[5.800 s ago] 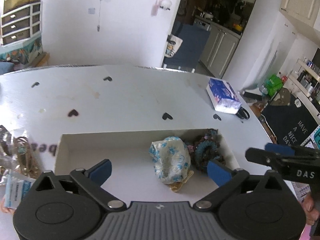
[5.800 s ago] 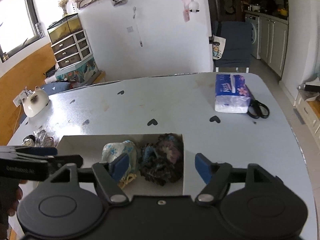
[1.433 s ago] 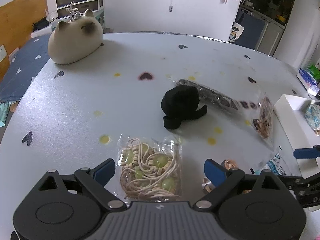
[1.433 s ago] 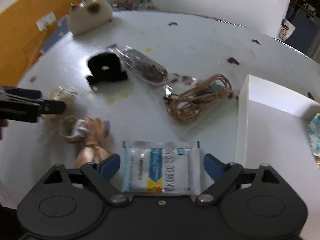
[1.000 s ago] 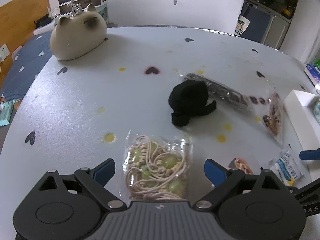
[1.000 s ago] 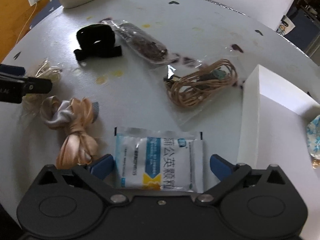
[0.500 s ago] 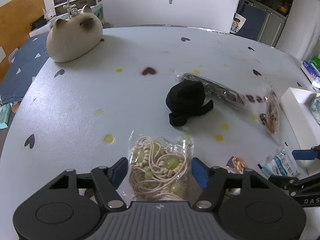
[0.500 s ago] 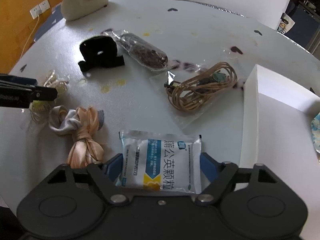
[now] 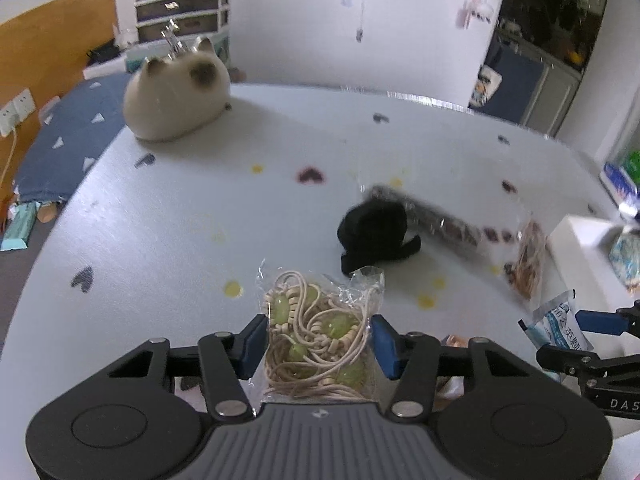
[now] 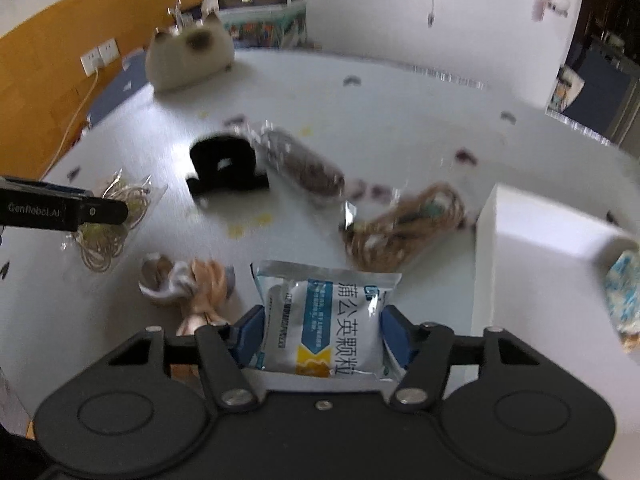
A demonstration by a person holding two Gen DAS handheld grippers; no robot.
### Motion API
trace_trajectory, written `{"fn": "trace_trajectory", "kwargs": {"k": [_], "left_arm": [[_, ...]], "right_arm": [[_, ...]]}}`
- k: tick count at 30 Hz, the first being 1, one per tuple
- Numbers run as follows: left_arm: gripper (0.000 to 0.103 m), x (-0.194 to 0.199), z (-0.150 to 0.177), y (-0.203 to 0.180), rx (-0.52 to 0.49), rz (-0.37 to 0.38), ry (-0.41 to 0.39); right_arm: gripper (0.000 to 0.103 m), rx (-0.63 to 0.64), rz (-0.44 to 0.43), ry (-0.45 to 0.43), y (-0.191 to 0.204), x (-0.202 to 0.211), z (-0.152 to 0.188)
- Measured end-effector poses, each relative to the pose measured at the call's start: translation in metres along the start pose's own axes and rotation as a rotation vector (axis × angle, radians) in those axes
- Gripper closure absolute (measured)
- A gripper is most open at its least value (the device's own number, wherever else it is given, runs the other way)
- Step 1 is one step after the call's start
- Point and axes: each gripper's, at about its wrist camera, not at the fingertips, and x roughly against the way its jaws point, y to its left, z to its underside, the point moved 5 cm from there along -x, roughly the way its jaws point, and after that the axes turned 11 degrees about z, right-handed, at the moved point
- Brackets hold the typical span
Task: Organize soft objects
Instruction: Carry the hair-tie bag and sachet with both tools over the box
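My left gripper (image 9: 318,344) is shut on a clear bag of beige cords with green beads (image 9: 316,338) and holds it just above the table; the bag also shows in the right wrist view (image 10: 108,224). My right gripper (image 10: 322,330) is shut on a silver and blue sachet (image 10: 324,320), also seen in the left wrist view (image 9: 558,326). A black hair band (image 9: 376,234) lies ahead. A peach satin scrunchie (image 10: 192,284) lies left of the sachet. The white box (image 10: 540,248) at the right holds a blue patterned soft item (image 10: 622,292).
A clear bag of dark beads (image 10: 304,168) and a bag of brown cord (image 10: 404,232) lie mid-table. A cream cat figure (image 9: 176,98) stands at the far left. The table edge (image 9: 36,264) runs close on the left.
Both grippers have closed on their packets, the left on the cord bag and the right on the sachet, and both packets have lifted slightly. The views tilted up.
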Motion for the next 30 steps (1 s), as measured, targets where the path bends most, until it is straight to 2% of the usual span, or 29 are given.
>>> {"fn": "trace_trajectory", "kwargs": {"k": [11, 19, 24, 30], "left_arm": [[0.048, 0.044, -0.022, -0.021, 0.022, 0.012, -0.153], [0.048, 0.063, -0.04, -0.059, 0.007, 0.038, -0.246], [0.048, 0.062, -0.047, -0.089, 0.01, 0.052, -0.266], [0.048, 0.054, -0.048, -0.131, -0.008, 0.081, -0.255]], "right_arm": [[0.039, -0.053, 0.003, -0.153, -0.014, 0.043, -0.028], [0.039, -0.104, 0.022, -0.24, -0.05, 0.069, -0.042], [0.039, -0.131, 0.03, -0.267, -0.08, 0.08, -0.042], [0.039, -0.146, 0.04, -0.27, -0.117, 0.087, -0.034]]}}
